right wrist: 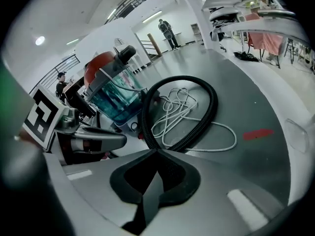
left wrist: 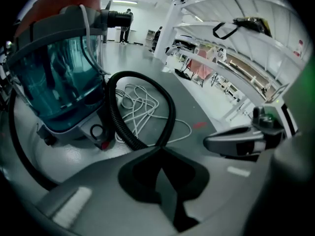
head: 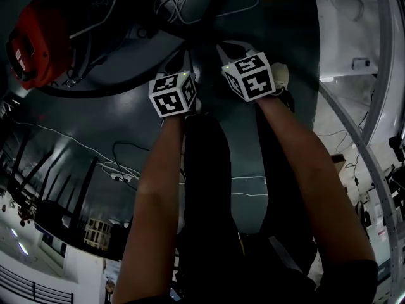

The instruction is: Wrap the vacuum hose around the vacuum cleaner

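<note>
Black: one hose point(left wrist: 118, 123), one vacuum cleaner point(left wrist: 59, 82); left gripper point(left wrist: 160, 149), right gripper point(right wrist: 156, 152) closed, empty.

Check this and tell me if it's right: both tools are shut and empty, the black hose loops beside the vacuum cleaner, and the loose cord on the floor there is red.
Wrong in one respect: the loose cord is white, not red, as the right gripper view shows. The rest stands as you said it.
</note>
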